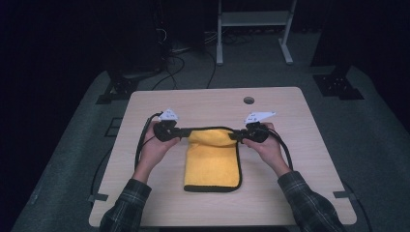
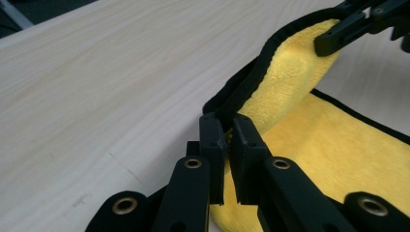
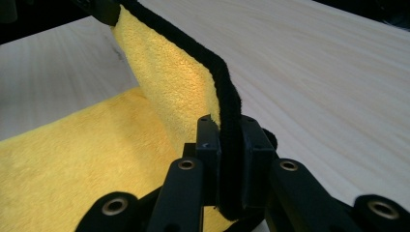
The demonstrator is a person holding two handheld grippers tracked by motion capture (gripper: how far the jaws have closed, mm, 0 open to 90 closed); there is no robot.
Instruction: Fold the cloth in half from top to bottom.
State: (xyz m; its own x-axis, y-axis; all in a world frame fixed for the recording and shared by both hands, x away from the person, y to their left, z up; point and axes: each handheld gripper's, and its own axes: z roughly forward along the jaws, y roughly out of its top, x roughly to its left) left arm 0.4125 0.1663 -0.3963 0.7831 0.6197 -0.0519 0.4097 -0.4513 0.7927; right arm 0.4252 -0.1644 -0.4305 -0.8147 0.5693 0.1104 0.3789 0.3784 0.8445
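The surface carried the yellow cloth, its far edge lifted. The left gripper and right gripper each had jaws clamped on a far corner. Uneven pulling likely risked one corner slipping free, leaving a skewed fold.

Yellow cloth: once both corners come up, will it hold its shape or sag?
Likely sag: the cloth already droops between the left tool and the right tool. Probably light, since only its thin black edge is pinched. Its fluffy pile should resist slipping.
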